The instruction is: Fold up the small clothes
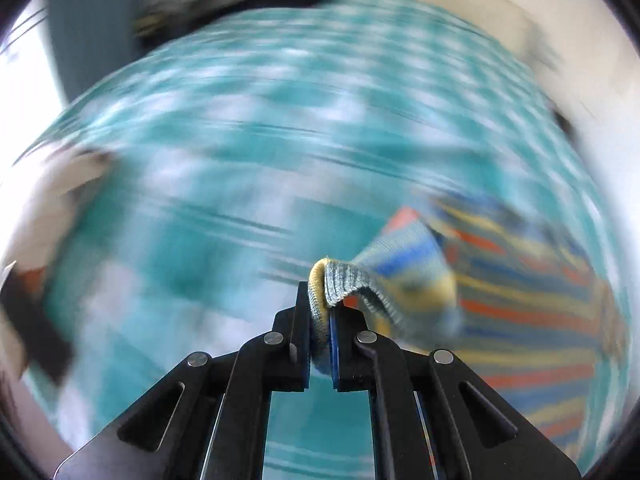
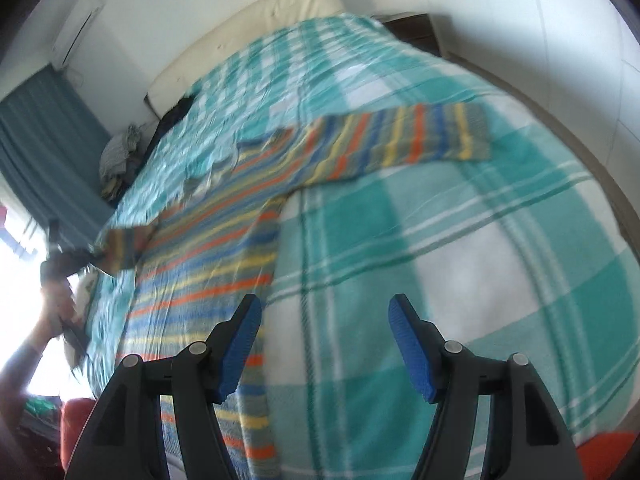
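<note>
Two views, left wrist first:
Left hand-held gripper (image 1: 320,312): jaws clenched on the ribbed cuff of the striped sweater (image 1: 532,296), which bunches up between the blue pads.
Sweater, left view: it trails away to the right of the jaws, blurred, over the bed.
Blanket (image 1: 248,128): teal and white checks, heavily blurred.
Right wrist view:
Right hand-held gripper (image 2: 325,344): released, its blue-padded fingers (image 2: 412,348) spread wide with nothing between them, hovering above the blanket (image 2: 460,248).
Sweater (image 2: 224,248), right view: spread on the bed, body running from the lower left up toward the middle, one sleeve stretched flat to the upper right.
Other sleeve: lifted at the far left, its cuff pinched in the left hand-held gripper (image 2: 86,258).
Left hand (image 2: 56,304): washed out by window glare.
Headboard (image 2: 256,28): cream, at the far end of the bed.
Curtain (image 2: 36,136): blue, at the left.
</note>
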Demonstrator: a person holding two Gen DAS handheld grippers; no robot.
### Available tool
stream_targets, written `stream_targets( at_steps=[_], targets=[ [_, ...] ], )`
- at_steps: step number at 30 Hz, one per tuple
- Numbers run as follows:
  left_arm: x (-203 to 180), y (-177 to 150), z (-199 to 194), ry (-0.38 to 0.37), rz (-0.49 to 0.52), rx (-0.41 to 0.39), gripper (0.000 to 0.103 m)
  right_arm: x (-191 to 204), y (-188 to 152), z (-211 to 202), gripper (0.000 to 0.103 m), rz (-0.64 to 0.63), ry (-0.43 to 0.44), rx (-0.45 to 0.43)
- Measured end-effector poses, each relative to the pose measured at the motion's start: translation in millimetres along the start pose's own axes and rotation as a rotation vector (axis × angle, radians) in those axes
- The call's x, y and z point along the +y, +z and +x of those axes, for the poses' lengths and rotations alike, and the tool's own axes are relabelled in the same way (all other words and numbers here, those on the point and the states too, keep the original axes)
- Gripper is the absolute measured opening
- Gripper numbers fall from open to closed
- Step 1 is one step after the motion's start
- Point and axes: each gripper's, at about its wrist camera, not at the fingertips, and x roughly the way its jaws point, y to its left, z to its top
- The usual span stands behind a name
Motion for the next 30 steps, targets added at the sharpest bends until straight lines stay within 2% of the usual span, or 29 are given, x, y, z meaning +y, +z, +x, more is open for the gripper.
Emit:
stream_targets(
  at_steps=[3, 5, 10, 18, 22, 26, 30],
  targets=[
    [55, 5, 20, 0.086, -0.102, 0.028, 0.005, 12, -7, 12, 0.066, -0.048, -0.011, 0.023],
    [69, 0, 36, 0.097, -0.134, 0.059, 0.005, 19, -12, 19, 0.066, -0.084, -0.034, 0.036],
    [64, -22, 57, 0.089, -0.119, 0.092, 0.005, 25, -18, 33, 0.066, -0.113, -0.072, 0.067],
    [84, -45, 76, 0.072, -0.150, 0.136, 0.005, 19, -23, 41, 0.066, -0.116, -0.111, 0.085],
    [85, -44, 77, 0.069, -0.182, 0.135, 0.006, 18, -24, 46, 0.066, -0.128, -0.115, 0.099],
    [95, -44, 78, 0.031, -0.226, 0.141, 0.006, 16, -24, 46, 0.066, -0.121, -0.112, 0.097],
    [106, -46, 74, 0.011, -0.277, 0.130, 0.012, 13, -26, 48, 0.066, -0.114, -0.112, 0.111]
  ],
)
